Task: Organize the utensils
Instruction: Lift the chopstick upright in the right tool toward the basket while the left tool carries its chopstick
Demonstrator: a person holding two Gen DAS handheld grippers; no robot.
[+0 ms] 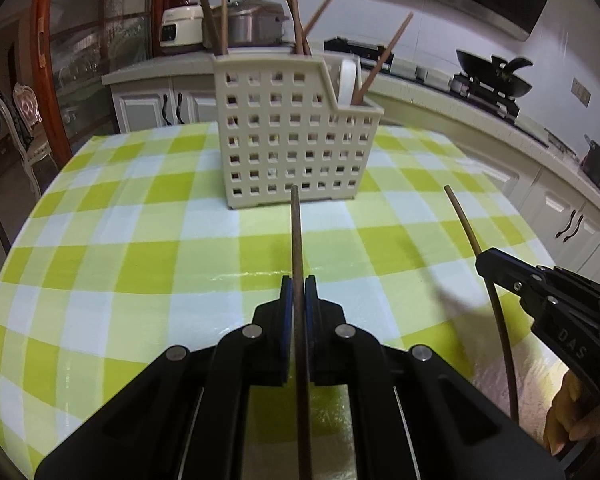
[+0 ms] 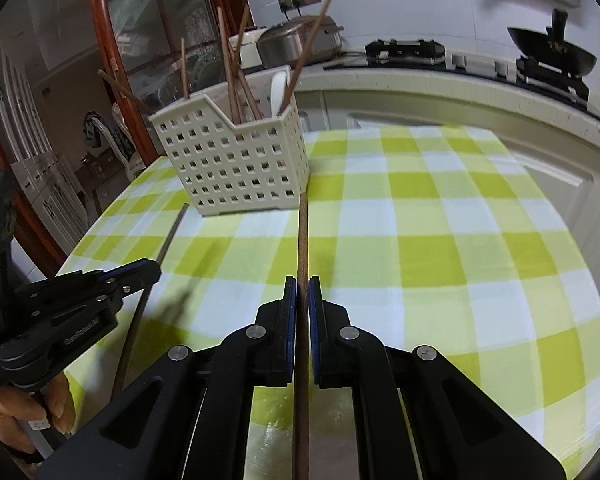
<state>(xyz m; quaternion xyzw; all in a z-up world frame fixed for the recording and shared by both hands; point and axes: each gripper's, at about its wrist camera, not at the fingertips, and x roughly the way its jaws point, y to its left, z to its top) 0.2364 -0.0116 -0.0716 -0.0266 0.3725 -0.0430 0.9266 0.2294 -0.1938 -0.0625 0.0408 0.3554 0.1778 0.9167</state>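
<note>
A cream perforated utensil holder (image 1: 292, 136) stands on the green checked tablecloth (image 1: 140, 248), with several brown chopsticks (image 1: 296, 12) and a white utensil (image 1: 348, 80) upright in it. My left gripper (image 1: 299, 286) is shut on a brown chopstick (image 1: 297, 232) pointing toward the holder. My right gripper (image 2: 302, 286) is shut on another brown chopstick (image 2: 302, 236). The right gripper also shows in the left wrist view (image 1: 482, 260) with its chopstick (image 1: 464, 220). The left gripper shows in the right wrist view (image 2: 150, 270). The holder also shows in the right wrist view (image 2: 236, 160).
A kitchen counter (image 1: 440, 96) curves behind the table with a wok (image 1: 496, 72) on a stove, a rice cooker (image 1: 180, 24) and a pressure cooker (image 1: 252, 20). A wooden-framed glass door (image 2: 104, 40) and a chair (image 1: 16, 120) stand at the left.
</note>
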